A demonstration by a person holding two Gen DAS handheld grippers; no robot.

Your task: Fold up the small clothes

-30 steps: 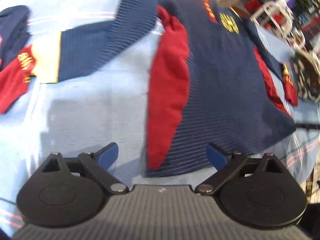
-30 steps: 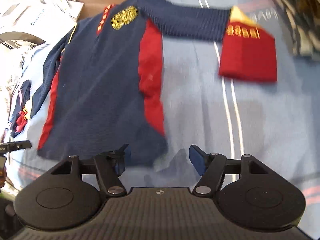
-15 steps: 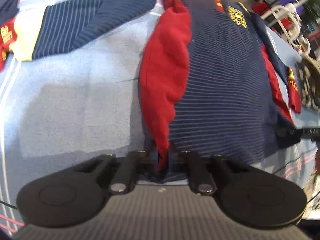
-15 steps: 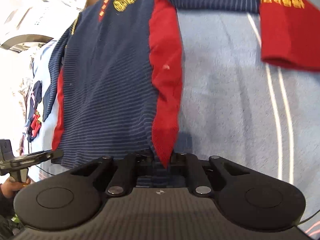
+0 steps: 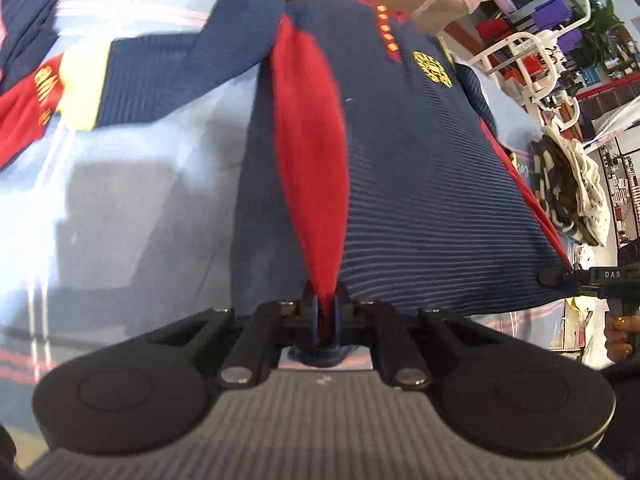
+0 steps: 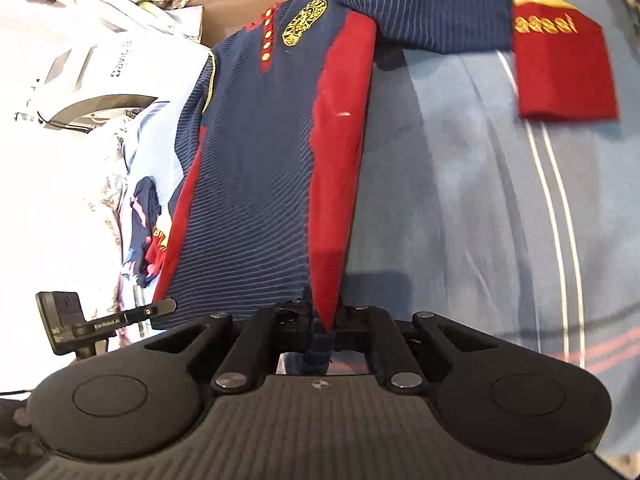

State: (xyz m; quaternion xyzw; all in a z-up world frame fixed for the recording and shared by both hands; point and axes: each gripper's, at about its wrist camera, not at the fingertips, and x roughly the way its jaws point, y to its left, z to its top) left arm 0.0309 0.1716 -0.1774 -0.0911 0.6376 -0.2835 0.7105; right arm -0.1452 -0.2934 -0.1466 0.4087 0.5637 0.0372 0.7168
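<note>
A small navy striped shirt (image 5: 420, 184) with red side panels and a gold badge lies spread on a light blue striped sheet (image 5: 140, 200). My left gripper (image 5: 325, 308) is shut on its bottom hem at the red panel, and the hem is lifted off the sheet. In the right wrist view the same shirt (image 6: 256, 168) hangs from my right gripper (image 6: 323, 312), whose jaws are closing on the other bottom corner, fabric pinched between them. One sleeve with a red cuff (image 6: 560, 68) stretches out to the right. Each gripper shows in the other's view, at the shirt's far corner.
A white rack (image 5: 532, 52) and a heap of patterned clothes (image 5: 572, 188) stand past the sheet's right edge. A dark garment (image 5: 28, 28) lies at the far left. A white bag (image 6: 80, 60) sits at the back left. A hand (image 5: 618, 336) holds the other gripper.
Both grippers went from wide open to shut on the shirt's bottom corners, then rose, lifting the hem off the sheet.
</note>
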